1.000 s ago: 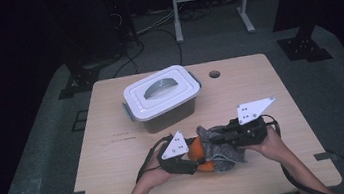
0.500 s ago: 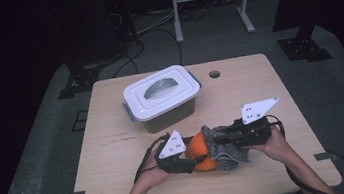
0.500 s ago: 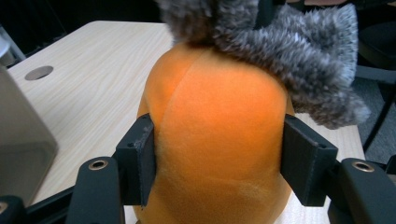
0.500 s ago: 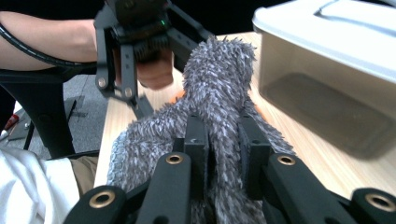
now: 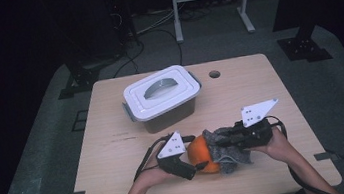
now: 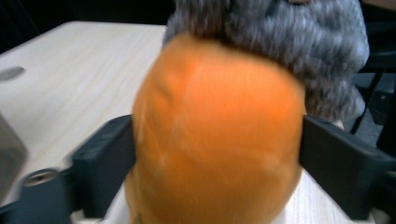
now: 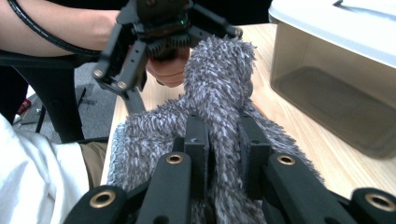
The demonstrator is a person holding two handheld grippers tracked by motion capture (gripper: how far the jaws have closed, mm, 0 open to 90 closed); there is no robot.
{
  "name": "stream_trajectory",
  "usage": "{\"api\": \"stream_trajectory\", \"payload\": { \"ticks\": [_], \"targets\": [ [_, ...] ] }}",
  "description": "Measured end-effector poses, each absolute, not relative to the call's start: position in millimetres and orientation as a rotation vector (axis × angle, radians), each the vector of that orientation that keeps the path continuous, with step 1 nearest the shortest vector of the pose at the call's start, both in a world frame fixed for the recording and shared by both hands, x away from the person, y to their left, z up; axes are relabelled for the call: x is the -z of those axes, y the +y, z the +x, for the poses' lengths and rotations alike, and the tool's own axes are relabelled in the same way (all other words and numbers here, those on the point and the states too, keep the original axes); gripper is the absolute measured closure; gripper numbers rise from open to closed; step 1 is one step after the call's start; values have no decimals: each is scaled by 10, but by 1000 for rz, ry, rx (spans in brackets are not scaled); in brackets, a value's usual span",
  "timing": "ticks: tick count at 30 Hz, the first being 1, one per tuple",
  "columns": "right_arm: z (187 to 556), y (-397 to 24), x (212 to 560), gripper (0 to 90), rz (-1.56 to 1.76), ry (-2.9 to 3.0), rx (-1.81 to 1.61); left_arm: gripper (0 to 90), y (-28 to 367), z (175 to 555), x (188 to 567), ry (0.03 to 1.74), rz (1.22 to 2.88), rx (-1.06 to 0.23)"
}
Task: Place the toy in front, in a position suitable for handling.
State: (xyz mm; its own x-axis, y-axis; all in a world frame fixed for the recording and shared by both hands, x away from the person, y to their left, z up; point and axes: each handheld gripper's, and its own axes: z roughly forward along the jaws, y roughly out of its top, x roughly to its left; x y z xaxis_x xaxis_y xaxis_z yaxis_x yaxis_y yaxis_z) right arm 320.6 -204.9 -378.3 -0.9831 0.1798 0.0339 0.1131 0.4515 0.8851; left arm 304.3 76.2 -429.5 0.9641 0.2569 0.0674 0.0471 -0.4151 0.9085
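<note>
Left claw [image 5: 195, 167] has just been opening, its jaws wide around the orange ball [image 5: 203, 154] on the tabletop [image 5: 116, 149]. Right claw [image 7: 223, 154] is clamped tight on the grey fuzzy cloth [image 7: 219, 107] draped over the ball.

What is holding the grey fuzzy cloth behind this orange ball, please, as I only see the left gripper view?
Observer: The right gripper has its fingers shut on the grey fuzzy cloth, pinching a fold of it.
Operator: Thank you; is any container nearby?
Observer: Yes, a plastic box stands farther back on the table, with its white lid on.
</note>
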Motion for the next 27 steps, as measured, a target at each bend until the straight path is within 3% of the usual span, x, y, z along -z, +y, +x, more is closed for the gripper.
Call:
{"api": "stream_trajectory", "payload": {
  "ticks": [3,6,10,20,27],
  "targets": [
    [3206,-2076,3756,768,273,2619,-1574,326,727,3011,4247,226,1997,-280],
    [3188,-2038,3690,768,264,2592,-1585,363,657,2965,4186,233,2013,-318],
    [3157,-1916,3639,769,218,2594,-1518,372,636,2947,4186,244,2031,-348],
    [3228,-2061,3697,770,313,2592,-1528,376,619,2909,4137,229,2060,-388],
    [3263,-1997,3706,770,293,2600,-1555,296,648,2914,4141,248,2032,-320]
  ]
}}
